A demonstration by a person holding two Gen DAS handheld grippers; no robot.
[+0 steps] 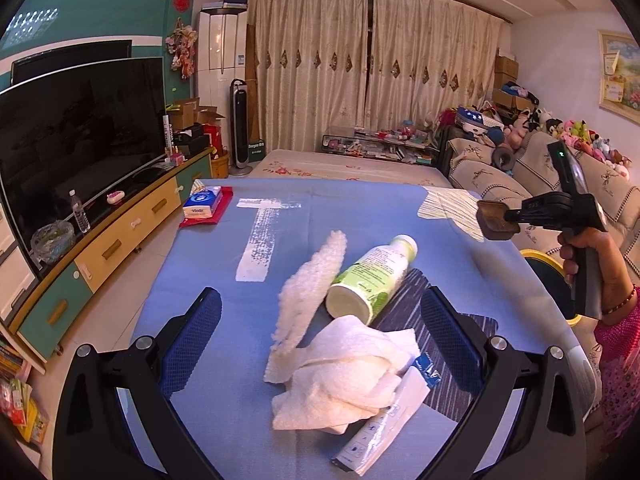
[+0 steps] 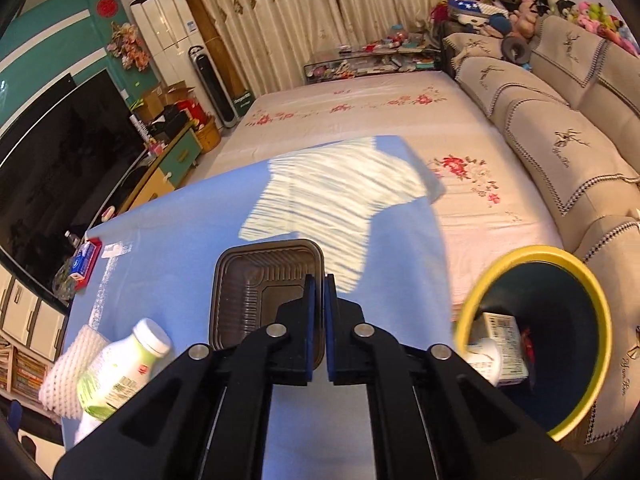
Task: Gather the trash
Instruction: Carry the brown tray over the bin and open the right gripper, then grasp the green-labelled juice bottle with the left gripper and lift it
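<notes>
- The left gripper (image 1: pixel 320 336) hung with its jaws spread wide and nothing pinched, aimed down at the blue table (image 1: pixel 224 264); the crumpled tissue (image 1: pixel 340 376), a white wrapper (image 1: pixel 384 420), a strip of white netting (image 1: pixel 308 284) and the fallen bottle (image 1: pixel 372 276) lay between or just past its fingers.
- A closing bite there could have caught only a tissue corner, or nudged the bottle into a roll, since it lay on its side.
- The right gripper (image 2: pixel 319 320) was clenched on the rim of a brown plastic tray (image 2: pixel 256 280), held above the table in the person's hand (image 1: pixel 588 256), pointing steeply down.
- The grip was thin and at one edge, so the tray could have swung or slipped while being carried.
- The yellow-rimmed bin (image 2: pixel 592 292) stood just right of the table, already holding a carton (image 2: pixel 504 344); releasing too soon would likely have dropped the tray on the rim or beside it.
</notes>
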